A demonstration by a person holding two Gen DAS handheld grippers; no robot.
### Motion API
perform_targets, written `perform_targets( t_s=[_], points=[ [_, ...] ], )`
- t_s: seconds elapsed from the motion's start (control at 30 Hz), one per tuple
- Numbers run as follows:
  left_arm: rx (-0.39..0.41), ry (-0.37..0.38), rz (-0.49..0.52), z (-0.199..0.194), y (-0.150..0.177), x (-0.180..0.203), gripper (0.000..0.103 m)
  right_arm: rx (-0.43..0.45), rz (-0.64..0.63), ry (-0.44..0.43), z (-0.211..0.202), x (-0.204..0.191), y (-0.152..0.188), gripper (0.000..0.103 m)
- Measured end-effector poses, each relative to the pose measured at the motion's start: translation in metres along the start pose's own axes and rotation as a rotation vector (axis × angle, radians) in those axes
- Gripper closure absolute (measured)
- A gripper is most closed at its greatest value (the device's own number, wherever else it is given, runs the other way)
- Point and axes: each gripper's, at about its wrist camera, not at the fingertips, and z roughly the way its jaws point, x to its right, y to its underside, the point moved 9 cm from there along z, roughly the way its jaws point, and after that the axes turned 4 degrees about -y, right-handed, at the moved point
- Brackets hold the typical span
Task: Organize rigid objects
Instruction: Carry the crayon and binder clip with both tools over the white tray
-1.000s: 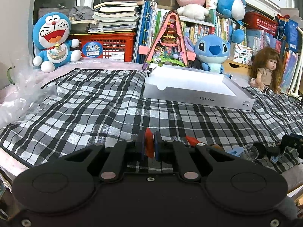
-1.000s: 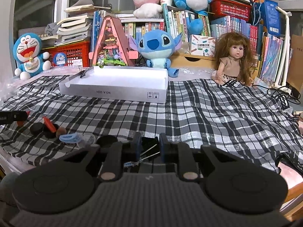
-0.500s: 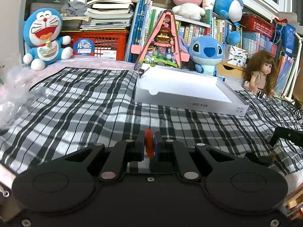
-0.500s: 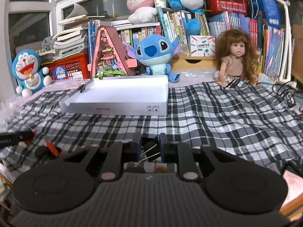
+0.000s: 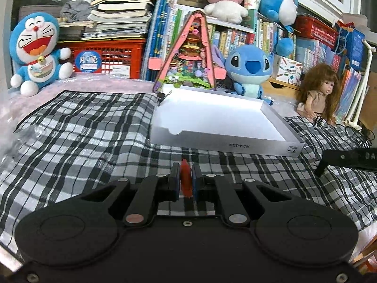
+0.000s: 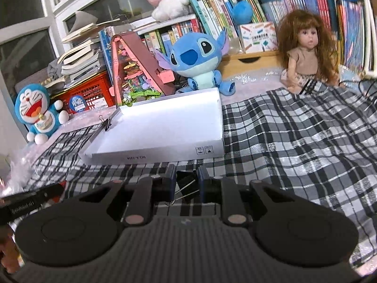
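Though half hidden by fingers (image 5: 174, 184), red piece (image 5: 185, 181), black binder clip (image 6: 186, 180) gripped

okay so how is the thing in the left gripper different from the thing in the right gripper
The left gripper pinches a thin red piece; the right gripper holds a black binder clip. The red piece stands upright as a narrow sliver, so the left jaws nearly meet; the binder clip is bulkier, with wire handles trailing back, so the right jaws stand wider apart. Both are small, gripped above the plaid cloth, short of the white tray.
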Motion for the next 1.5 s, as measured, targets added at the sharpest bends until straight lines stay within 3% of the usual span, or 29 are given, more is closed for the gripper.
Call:
perform_targets(
  t_s=[0.37,0.67,0.83,1.23,1.5],
  points=[
    [-0.023,0.051,-0.012,0.022,-0.029,0.012,0.094,-0.048,0.099,-0.032,0.029,0.003,-0.02,0.08],
    [-0.038,0.098,-0.057,0.056,-0.071,0.022,0.094,-0.051,0.088,-0.015,0.054,-0.005,-0.053,0.08],
    [-0.053,0.08,-0.052,0.085,-0.084,0.028,0.094,-0.064,0.066,0.019,0.074,-0.007,-0.064,0.08],
    [-0.122,0.035,-0.069,0.143,-0.073,0.03,0.094,-0.149,0.1,0.059,0.122,-0.001,-0.057,0.08],
    [-0.157,0.017,-0.067,0.157,-0.063,0.026,0.094,-0.215,0.12,0.065,0.139,0.0,-0.047,0.08]
  ],
)
